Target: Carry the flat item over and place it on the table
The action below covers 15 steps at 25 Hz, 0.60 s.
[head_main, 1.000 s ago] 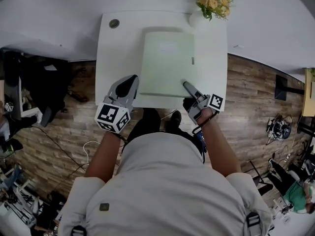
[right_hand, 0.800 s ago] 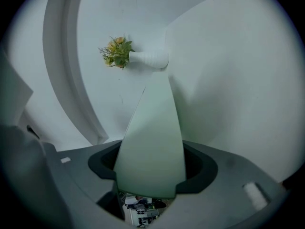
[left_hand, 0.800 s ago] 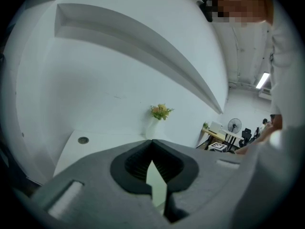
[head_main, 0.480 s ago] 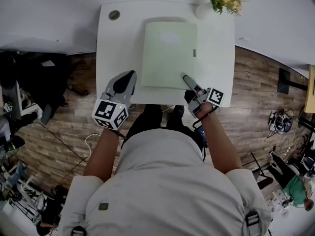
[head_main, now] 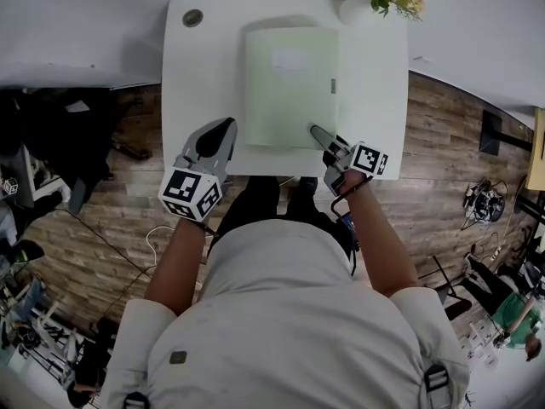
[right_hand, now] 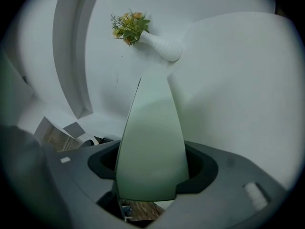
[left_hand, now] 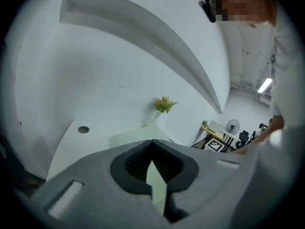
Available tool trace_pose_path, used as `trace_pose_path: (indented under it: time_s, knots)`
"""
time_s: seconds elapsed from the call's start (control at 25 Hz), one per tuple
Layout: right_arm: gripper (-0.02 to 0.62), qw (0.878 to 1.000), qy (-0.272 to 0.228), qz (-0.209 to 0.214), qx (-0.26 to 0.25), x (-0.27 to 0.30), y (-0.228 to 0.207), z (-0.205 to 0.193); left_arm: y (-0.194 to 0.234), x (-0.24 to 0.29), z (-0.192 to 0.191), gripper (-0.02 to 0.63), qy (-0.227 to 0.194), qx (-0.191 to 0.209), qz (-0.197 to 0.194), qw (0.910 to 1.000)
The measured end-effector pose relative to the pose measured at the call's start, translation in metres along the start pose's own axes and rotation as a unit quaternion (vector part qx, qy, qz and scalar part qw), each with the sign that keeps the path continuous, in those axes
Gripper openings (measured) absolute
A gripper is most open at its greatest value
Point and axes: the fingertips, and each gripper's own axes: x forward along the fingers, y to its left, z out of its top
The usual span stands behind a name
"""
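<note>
A wooden floor (head_main: pixel 111 211) spread beneath the white surface (head_main: pixel 204 83), which stood against a pale wall. On the surface lay the pale green folder (head_main: pixel 291 83), in the right half, with its near edge short of the surface's front edge and its far edge close to the back. The left gripper (head_main: pixel 228 124) hovered over the front left part of the surface, just beside the folder's near left corner without touching it, its jaws brought together and empty. The right gripper (head_main: pixel 318 134) had the folder's near right corner between its jaws, which stood wide and clamped on it. A white vase (head_main: pixel 353 8) of yellow flowers stood at the far right corner. A small round cap (head_main: pixel 192 18) sat at the far left corner.
</note>
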Motion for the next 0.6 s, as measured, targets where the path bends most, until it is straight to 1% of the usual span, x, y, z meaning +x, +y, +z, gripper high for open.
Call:
trace_pose_path:
  time_s: [0.16,0.36,0.44,0.6]
  knots:
    - [0.339,1.0,0.002,-0.023,-0.018,0.0,-0.011,0.001,0.0,0.002,-0.005,0.0,0.004,-0.004,-0.002,1.0]
    - [0.384,0.995,-0.009,-0.076,-0.066,-0.005,-0.031,0.005,-0.002,0.003,-0.013,0.0,0.014,-0.005,-0.005,0.9999]
    - [0.391,0.992,-0.01,-0.093,-0.08,-0.008,-0.04,0.009,-0.003,0.005,-0.015,0.0,0.015,-0.006,-0.005,0.9998]
    - [0.394,0.991,-0.011,-0.105,-0.085,-0.011,-0.048,0.01,-0.005,0.006,-0.018,0.0,0.019,-0.003,-0.005,0.9998]
